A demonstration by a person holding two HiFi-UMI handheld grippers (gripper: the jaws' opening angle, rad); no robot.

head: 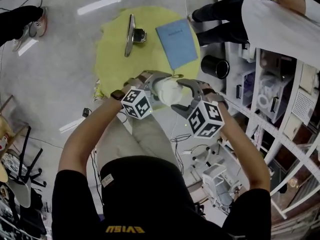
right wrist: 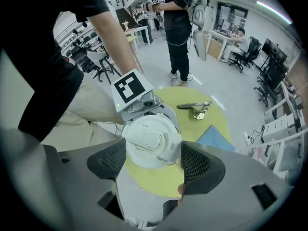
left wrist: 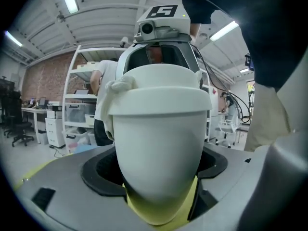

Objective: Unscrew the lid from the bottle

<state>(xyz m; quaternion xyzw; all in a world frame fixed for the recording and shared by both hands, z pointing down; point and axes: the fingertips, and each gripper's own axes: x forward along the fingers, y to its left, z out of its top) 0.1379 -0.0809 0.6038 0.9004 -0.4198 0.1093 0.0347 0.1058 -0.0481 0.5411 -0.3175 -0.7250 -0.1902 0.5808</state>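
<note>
Left gripper view shows the white bottle (left wrist: 159, 143) held in the air, its body clamped between the pads of the left gripper (left wrist: 156, 174). From above, the right gripper (right wrist: 154, 158) has its jaws pressed against opposite sides of the lid (right wrist: 150, 141). The yellow round table (head: 112, 49) lies below. The unscrewing twist seems to be in hand. Next, the right wrist must turn the lid while the left holds the body steady.

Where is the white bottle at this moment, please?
In the head view the white bottle is mid-picture, above the near edge of the yellow table, with the left gripper on its body and the right gripper on its lid.
</note>
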